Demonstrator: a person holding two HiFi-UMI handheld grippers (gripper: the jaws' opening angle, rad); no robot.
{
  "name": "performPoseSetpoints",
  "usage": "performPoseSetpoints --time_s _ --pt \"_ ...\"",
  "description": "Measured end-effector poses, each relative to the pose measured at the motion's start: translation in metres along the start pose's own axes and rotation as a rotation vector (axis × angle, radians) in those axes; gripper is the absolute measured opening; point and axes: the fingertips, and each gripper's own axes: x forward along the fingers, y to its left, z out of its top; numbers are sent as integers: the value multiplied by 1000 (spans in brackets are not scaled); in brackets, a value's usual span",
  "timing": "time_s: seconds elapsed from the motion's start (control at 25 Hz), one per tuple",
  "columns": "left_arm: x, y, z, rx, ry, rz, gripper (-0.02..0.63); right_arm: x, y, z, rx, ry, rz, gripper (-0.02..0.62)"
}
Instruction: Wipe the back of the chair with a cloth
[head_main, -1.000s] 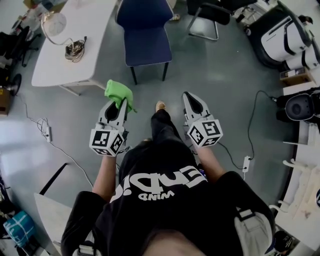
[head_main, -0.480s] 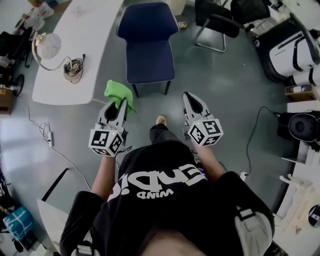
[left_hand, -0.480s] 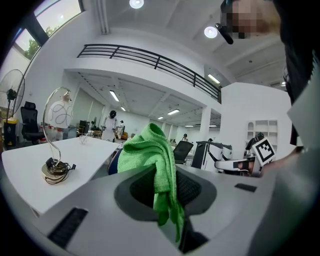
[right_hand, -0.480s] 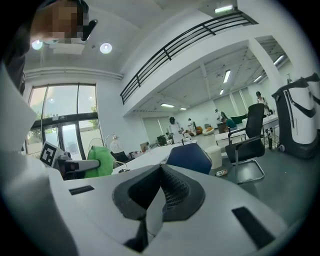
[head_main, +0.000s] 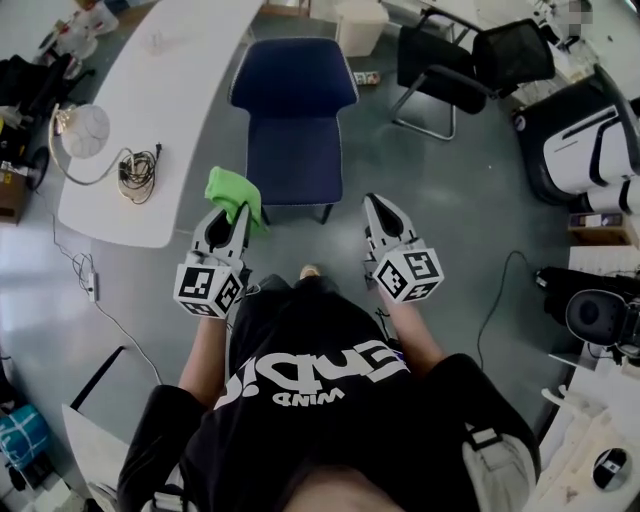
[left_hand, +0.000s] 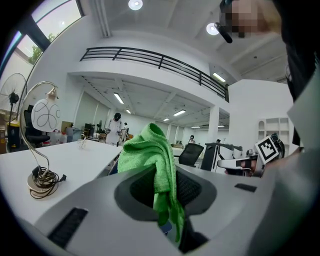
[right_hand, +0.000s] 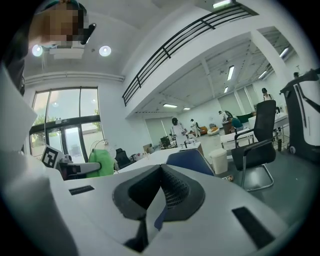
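Observation:
A dark blue chair (head_main: 292, 110) stands on the grey floor straight ahead of me, its back (head_main: 293, 72) at the far side and its seat toward me. My left gripper (head_main: 236, 210) is shut on a green cloth (head_main: 233, 189), which bunches above the jaws (left_hand: 150, 155) and hangs down between them. It is held just short of the seat's near left corner. My right gripper (head_main: 378, 208) is shut with nothing in it, level with the left and to the right of the seat. The chair's blue back (right_hand: 192, 160) shows beyond the right gripper (right_hand: 161, 167).
A long white table (head_main: 175, 90) runs along the chair's left, bearing a desk lamp (head_main: 80, 127) and a coil of cable (head_main: 136, 170). A black office chair (head_main: 470, 68) and a white bin (head_main: 358, 24) stand behind and right. White machines (head_main: 590, 140) line the right edge.
The person has stepped forward: the blue chair has come nearer and lower in the head view. Both grippers keep their pose, the left still shut on the cloth.

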Motion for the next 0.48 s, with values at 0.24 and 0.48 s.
performPoseSetpoints --time_s 0.24,0.48 --pt "42 23 17 9 -14 4 67 41 -21 9 24 -12 3 -5" --pt "93 54 31 18 -13 -17 67 86 -43 20 36 -16 -22 -5"
